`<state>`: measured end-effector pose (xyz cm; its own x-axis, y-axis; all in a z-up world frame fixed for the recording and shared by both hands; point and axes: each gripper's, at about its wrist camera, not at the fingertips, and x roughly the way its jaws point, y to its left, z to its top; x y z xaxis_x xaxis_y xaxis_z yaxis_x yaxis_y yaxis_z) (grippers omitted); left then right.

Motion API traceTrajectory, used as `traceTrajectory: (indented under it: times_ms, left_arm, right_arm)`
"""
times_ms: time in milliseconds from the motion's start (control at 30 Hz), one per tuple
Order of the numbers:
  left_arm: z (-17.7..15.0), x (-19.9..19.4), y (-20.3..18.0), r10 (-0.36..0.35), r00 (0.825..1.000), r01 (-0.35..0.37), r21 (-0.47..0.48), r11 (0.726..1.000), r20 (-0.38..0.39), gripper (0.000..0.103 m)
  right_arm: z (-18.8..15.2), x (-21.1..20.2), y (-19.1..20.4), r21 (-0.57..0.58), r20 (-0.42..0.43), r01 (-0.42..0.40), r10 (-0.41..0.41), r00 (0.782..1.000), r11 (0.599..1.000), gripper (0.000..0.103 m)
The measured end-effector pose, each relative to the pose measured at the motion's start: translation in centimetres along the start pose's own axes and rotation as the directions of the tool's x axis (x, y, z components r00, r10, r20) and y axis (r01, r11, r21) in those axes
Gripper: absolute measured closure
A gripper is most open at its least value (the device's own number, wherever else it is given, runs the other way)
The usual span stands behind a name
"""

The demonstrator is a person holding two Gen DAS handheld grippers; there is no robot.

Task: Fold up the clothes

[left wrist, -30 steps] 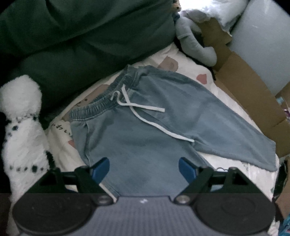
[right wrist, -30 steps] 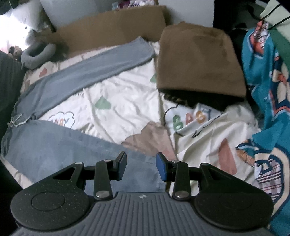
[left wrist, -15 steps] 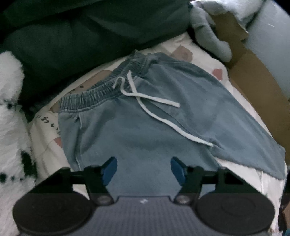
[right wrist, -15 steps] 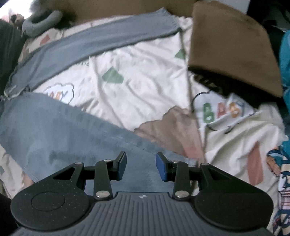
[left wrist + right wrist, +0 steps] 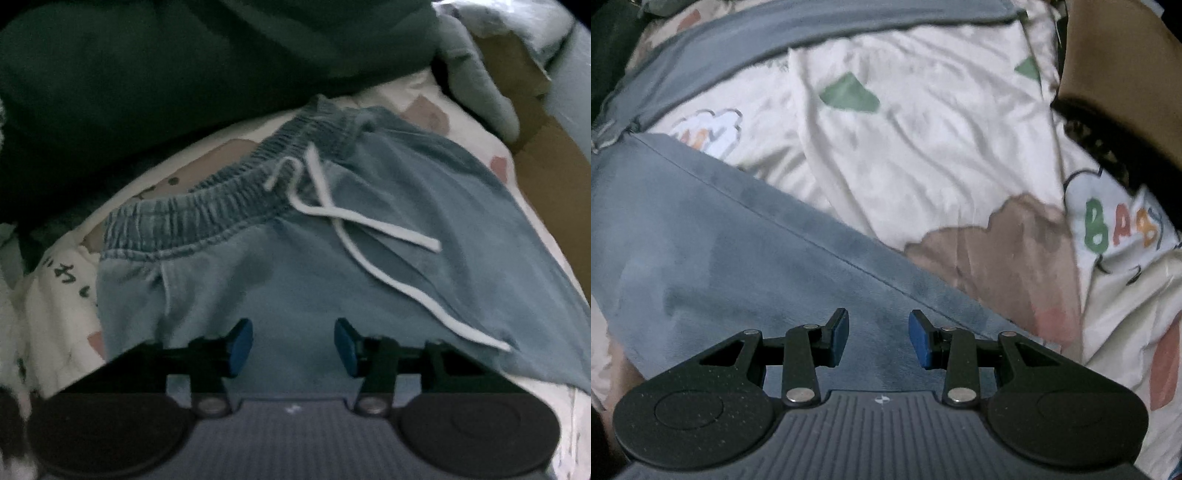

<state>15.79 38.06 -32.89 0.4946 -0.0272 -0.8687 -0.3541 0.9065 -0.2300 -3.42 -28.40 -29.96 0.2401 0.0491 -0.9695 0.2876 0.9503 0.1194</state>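
Light-blue denim trousers [image 5: 280,266] lie spread on a printed sheet, with an elastic waistband [image 5: 207,218] and a white drawstring [image 5: 362,236] trailing over the front. My left gripper [image 5: 293,345] is open low over the hip area below the waistband, nothing between its blue pads. In the right wrist view the near trouser leg [image 5: 713,258] runs diagonally under my right gripper [image 5: 879,341], which is open just above the cloth near the hem. The other leg [image 5: 798,40] stretches along the top.
A dark green cushion or blanket [image 5: 184,74] rises behind the waistband. Grey soft toy [image 5: 476,77] and cardboard [image 5: 546,155] sit at the right. A folded brown garment [image 5: 1123,74] lies far right on the cream sheet [image 5: 923,140].
Both grippers have dropped closer to the trousers. The left one advanced toward the waistband and its fingers narrowed; the right one moved down over the near leg's hem with its gap unchanged.
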Motion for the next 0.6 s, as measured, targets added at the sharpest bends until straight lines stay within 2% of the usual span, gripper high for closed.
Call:
traceTrajectory:
  times_ms: [133,200,267,367,467,500,533,567,600]
  left_arm:
    - [0.2,1.8,1.3,0.03,0.998,-0.031,-0.005,1.0,-0.048,0.052]
    - [0.3,2.2,1.8,0.041,0.998,-0.041,-0.007,0.999,-0.049,0.052]
    - [0.3,2.4,2.0,0.07,0.997,-0.07,0.001,0.998,-0.037,0.057]
    - [0.9,2.8,2.3,0.158,0.987,-0.158,0.012,0.987,-0.013,0.067]
    - [1.7,3.2,2.7,0.218,0.976,-0.218,0.007,0.976,-0.011,0.077]
    - [2.0,3.2,2.7,0.256,0.967,-0.256,0.007,0.967,-0.017,0.094]
    - [2.3,3.2,2.7,0.293,0.956,-0.293,0.008,0.956,-0.023,0.1]
    - [2.6,3.1,2.8,0.32,0.947,-0.32,-0.004,0.947,-0.028,0.1]
    - [2.9,2.8,3.0,0.319,0.947,-0.321,-0.035,0.947,-0.037,0.1]
  right_arm:
    - [-0.7,1.3,-0.5,0.017,-0.028,0.017,-0.017,0.999,1.0,0.061]
    - [-0.9,1.6,-0.7,0.022,-0.037,0.021,-0.021,0.999,1.0,0.061]
    - [-1.0,1.8,-0.8,0.022,-0.042,0.023,-0.022,0.999,0.999,0.061]
    - [-1.1,2.0,-0.9,0.02,-0.051,0.026,-0.025,0.998,0.999,0.061]
    - [-1.4,2.1,-1.1,0.023,-0.054,0.025,-0.023,0.998,0.999,0.061]
    - [-1.4,2.1,-1.2,0.024,-0.054,0.024,-0.023,0.998,0.999,0.061]
    - [-1.5,2.1,-1.3,0.025,-0.055,0.023,-0.022,0.998,0.999,0.061]
    - [-1.6,2.1,-1.3,0.026,-0.055,0.022,-0.021,0.998,0.999,0.061]
    - [-1.7,2.1,-1.4,0.028,-0.056,0.022,-0.02,0.998,0.999,0.061]
